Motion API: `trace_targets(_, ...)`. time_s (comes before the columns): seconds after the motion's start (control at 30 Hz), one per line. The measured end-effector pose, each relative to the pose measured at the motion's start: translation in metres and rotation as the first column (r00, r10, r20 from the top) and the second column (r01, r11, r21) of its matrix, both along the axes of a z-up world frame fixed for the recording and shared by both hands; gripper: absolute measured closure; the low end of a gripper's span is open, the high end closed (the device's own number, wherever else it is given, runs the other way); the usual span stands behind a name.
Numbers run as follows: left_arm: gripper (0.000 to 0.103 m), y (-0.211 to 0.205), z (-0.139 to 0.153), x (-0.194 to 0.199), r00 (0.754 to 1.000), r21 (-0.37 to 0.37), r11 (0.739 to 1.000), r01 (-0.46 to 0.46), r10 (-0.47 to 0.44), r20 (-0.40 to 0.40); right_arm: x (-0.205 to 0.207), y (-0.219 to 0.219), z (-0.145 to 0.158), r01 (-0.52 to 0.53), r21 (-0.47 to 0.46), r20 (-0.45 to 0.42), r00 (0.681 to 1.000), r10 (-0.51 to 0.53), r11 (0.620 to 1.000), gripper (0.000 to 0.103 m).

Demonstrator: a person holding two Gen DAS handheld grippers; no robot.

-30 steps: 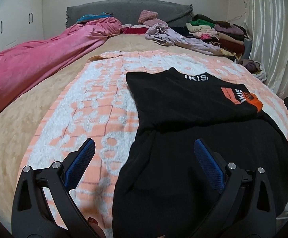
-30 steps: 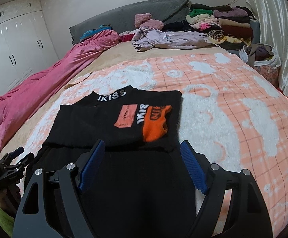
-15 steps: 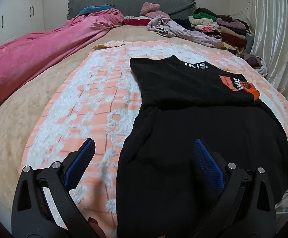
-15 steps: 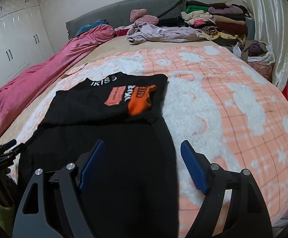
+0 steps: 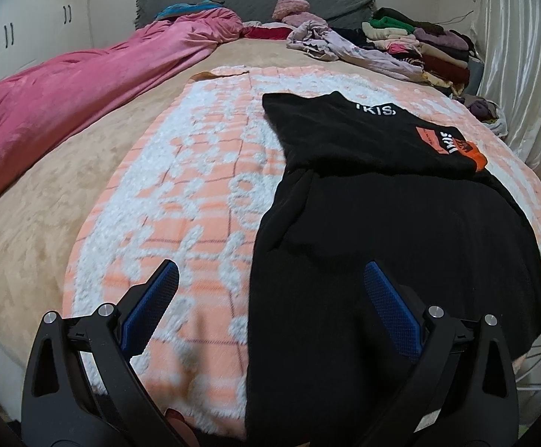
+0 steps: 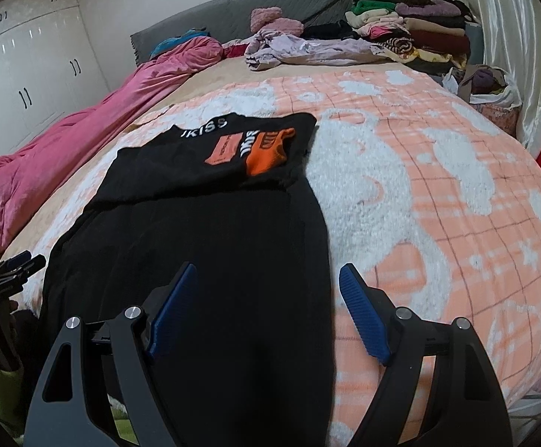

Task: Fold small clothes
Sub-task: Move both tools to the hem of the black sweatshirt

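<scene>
A black garment [image 5: 400,231] with white lettering and an orange patch lies flat on the peach-and-white blanket [image 5: 196,193]; its far part is folded over, and its near end hangs toward the bed's front edge. In the right wrist view the same garment [image 6: 203,231] fills the lower left. My left gripper [image 5: 270,279] hovers open over the garment's left border, nothing between its blue pads. My right gripper [image 6: 268,279] stands open above the garment's right border, also empty. The left gripper [image 6: 17,264] shows at the far left of the right wrist view, held by a hand in a green sleeve.
A pink duvet [image 5: 84,85] lies along the left side of the bed. Stacked folded clothes [image 6: 411,33] and a loose lilac garment [image 6: 307,50] sit near the grey headboard [image 5: 251,0]. A bag of clothes [image 6: 493,85] and a curtain are at right; white wardrobes at left.
Both grippers have drawn back toward the near edge of the bed, so more of the garment's lower part and the bed's front edge show. Their jaws have stayed open.
</scene>
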State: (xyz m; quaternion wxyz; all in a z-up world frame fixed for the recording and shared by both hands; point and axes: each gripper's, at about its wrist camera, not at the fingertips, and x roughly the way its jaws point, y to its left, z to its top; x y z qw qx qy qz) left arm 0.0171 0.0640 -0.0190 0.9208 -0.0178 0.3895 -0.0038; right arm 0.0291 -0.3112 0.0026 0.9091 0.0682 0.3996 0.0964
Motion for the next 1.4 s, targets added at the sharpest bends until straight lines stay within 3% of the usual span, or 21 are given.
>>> trace_targets(0.6, 0.01, 0.026, -0.017, -0.028, 0.996, -0.059, 0.998, -0.028, 0.023, -0.09, -0.031, 0.003, -0.025, -0.046, 0.0, -0.087, 0.995, 0.046, 0.999, 0.025)
trace_targets(0.87, 0.011, 0.026, -0.028, -0.042, 0.992, -0.05, 0.999, -0.003, -0.004, -0.128, -0.04, -0.003, -0.03, -0.047, -0.012, -0.105, 0.993, 0.045, 0.999, 0.025)
trace_targets(1.13, 0.047, 0.009, -0.031, -0.046, 0.986, -0.057, 0.996, 0.071, -0.078, -0.145, -0.047, -0.008, -0.031, -0.053, -0.019, -0.114, 0.992, 0.05, 0.998, 0.025)
trace_targets(1.4, 0.051, 0.005, -0.043, -0.043, 0.978, -0.07, 0.993, 0.092, -0.103, -0.182, -0.051, -0.015, -0.036, -0.054, -0.008, -0.139, 0.989, 0.053, 0.998, 0.026)
